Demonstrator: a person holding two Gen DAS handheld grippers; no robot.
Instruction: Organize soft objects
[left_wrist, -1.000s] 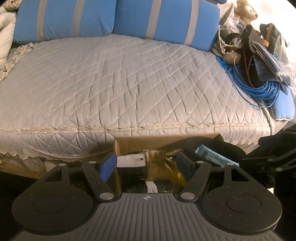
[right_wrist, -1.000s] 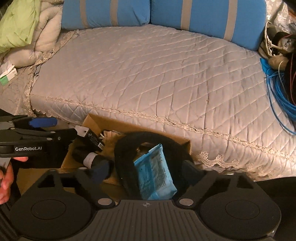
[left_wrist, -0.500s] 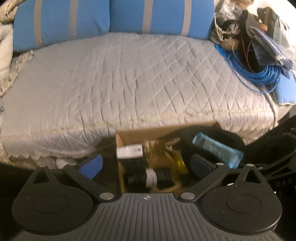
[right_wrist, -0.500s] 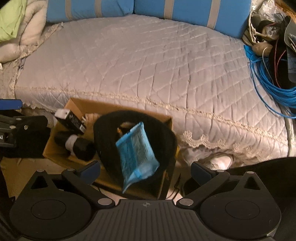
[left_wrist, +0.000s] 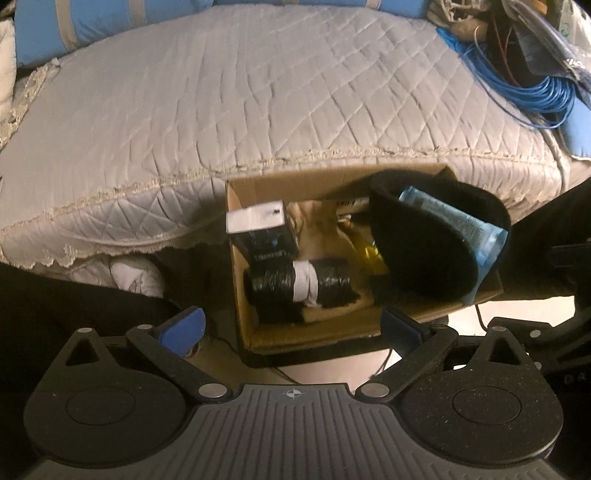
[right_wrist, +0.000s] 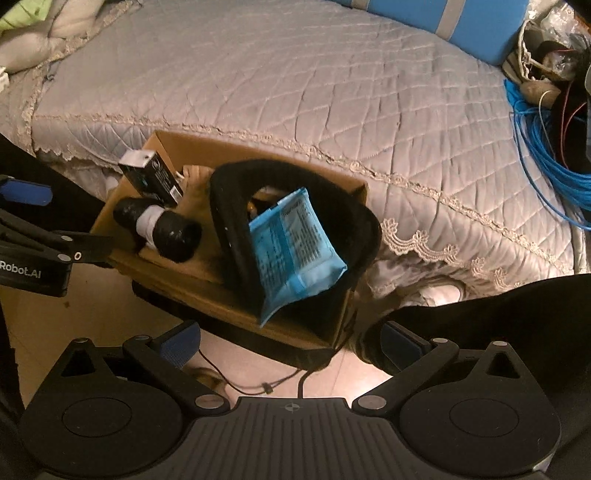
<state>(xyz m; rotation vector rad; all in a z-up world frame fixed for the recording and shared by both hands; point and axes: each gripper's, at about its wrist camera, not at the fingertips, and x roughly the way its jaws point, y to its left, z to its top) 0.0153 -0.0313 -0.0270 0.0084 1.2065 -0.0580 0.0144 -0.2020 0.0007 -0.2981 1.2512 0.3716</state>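
Both grippers (left_wrist: 291, 330) (right_wrist: 291, 341) spread empty above the black neck pillow (right_wrist: 295, 221) cradling a blue packet (right_wrist: 291, 251).

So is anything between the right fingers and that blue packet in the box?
Nothing visible is. The right gripper is open, nothing between its fingers, hanging above the blue packet. The packet lies on top, inside the black pillow in the cardboard box.

One cardboard box (right_wrist: 207, 291); one blue packet (right_wrist: 291, 251); one black roll (right_wrist: 166, 227); two blue pillows (left_wrist: 92, 26).
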